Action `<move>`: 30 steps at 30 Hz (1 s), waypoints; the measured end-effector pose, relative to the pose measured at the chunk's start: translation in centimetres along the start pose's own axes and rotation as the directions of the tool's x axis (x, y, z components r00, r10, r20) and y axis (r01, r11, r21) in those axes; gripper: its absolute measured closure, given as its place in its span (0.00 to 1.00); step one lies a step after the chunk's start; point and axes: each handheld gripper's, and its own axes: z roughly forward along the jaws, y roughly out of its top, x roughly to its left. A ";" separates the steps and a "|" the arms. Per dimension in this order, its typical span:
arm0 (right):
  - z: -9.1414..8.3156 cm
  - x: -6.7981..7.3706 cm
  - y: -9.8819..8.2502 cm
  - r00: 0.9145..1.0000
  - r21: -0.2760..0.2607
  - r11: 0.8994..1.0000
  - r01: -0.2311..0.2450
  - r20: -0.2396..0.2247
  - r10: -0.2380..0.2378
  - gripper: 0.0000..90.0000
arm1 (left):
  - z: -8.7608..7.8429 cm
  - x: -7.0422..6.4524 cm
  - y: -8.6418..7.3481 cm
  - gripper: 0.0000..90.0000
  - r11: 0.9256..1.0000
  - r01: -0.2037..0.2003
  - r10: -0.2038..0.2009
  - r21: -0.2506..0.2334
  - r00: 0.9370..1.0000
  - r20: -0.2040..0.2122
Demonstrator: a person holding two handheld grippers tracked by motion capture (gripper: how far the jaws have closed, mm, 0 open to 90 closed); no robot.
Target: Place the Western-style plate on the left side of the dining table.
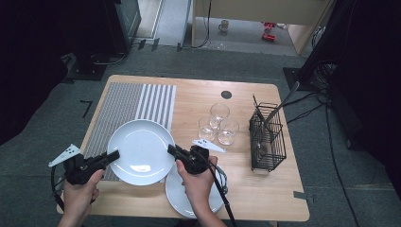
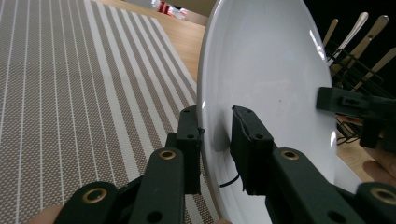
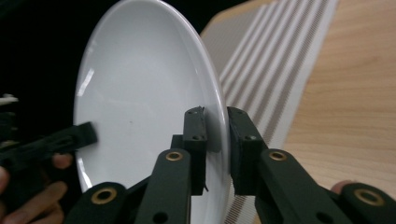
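Note:
Both grippers hold a white plate [image 1: 142, 151] by opposite edges, just above the striped placemat [image 1: 127, 104]. My left gripper [image 1: 116, 153] is shut on its left rim, and my right gripper [image 1: 171, 150] is shut on its right rim. In the left gripper view the plate [image 2: 266, 70] stands between the jaws of the left gripper [image 2: 217, 128], with the right gripper [image 2: 341, 102] at the far rim. In the right gripper view the right gripper [image 3: 215, 126] pinches the rim of the plate [image 3: 140, 93], and the left gripper [image 3: 79, 135] shows at the far edge.
A second white plate [image 1: 177, 196] lies near the table's front edge, under my right hand. Three clear glasses [image 1: 219, 113] stand together right of centre. A black wire cutlery basket [image 1: 267, 137] with utensils stands at the right. A small black disc [image 1: 226, 94] lies near the far edge.

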 end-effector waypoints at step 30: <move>6.2 0.4 4.1 1.000 0.027 0.999 0.029 -0.012 -0.028 0.88 | 1.7 4.9 3.2 0.81 0.998 0.066 -0.067 -0.022 0.997 -0.049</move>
